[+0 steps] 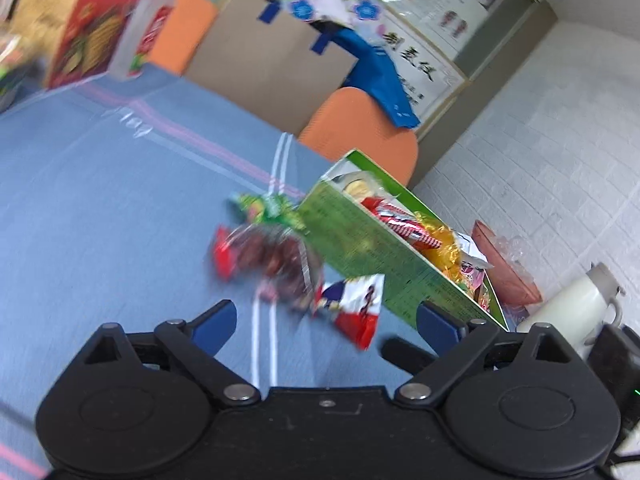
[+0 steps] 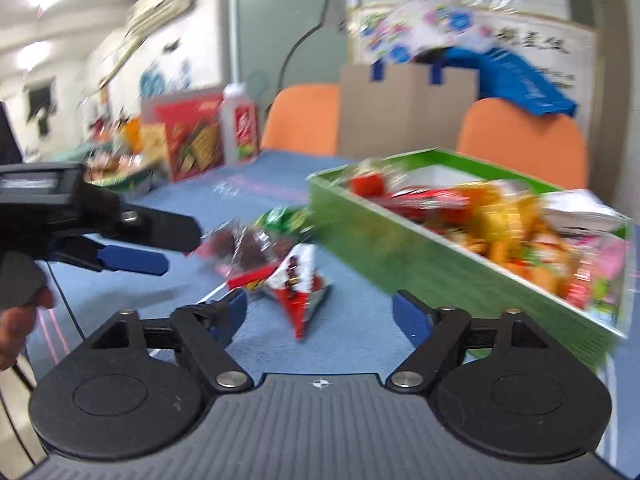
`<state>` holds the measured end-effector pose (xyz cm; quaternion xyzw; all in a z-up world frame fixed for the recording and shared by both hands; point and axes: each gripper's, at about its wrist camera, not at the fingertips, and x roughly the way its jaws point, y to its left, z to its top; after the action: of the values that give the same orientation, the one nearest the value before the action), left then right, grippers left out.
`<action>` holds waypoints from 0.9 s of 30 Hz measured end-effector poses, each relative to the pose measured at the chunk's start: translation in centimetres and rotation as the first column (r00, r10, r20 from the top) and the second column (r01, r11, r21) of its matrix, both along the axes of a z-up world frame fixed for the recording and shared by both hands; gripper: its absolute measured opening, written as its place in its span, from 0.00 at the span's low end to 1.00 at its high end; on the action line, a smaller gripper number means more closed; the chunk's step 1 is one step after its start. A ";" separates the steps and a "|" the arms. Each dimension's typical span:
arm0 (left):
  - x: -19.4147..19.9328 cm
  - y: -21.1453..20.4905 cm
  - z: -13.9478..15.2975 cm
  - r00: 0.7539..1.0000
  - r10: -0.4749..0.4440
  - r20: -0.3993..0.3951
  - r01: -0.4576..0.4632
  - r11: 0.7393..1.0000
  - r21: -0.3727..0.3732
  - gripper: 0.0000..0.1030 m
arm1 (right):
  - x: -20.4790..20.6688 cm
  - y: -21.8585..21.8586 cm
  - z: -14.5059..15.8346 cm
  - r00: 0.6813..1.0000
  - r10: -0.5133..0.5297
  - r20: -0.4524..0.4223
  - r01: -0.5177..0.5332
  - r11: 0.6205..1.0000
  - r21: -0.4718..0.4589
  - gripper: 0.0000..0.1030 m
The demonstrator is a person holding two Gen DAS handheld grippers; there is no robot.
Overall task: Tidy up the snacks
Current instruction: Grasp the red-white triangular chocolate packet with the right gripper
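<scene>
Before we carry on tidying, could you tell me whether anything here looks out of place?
Yes: three snack packets lie loose on the blue tablecloth beside the green box: a green packet, a dark red packet and a red-and-white packet. The other snacks are already inside.

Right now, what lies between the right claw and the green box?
Only bare blue tablecloth, in the right wrist view; the red-and-white packet lies ahead of the right claw, left of the green box.

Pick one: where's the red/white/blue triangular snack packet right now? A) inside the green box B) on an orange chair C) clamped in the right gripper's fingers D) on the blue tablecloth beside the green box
D. The triangular snack packet lies on the blue tablecloth just outside the green box, ahead of the open right gripper, which holds nothing.
</scene>
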<state>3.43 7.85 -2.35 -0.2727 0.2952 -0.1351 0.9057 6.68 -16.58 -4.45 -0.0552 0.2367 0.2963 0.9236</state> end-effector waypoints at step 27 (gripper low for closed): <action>3.0 -8.2 -1.6 0.970 -0.237 -0.052 0.241 0.965 0.103 1.00 | -3.6 -2.8 -1.5 0.995 0.014 -0.096 -0.012 1.000 0.016 0.55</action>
<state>6.40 -0.35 -3.97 -0.1880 0.3504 -0.2217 0.8904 3.11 -19.33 -5.91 -0.0351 0.2783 0.3064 0.9096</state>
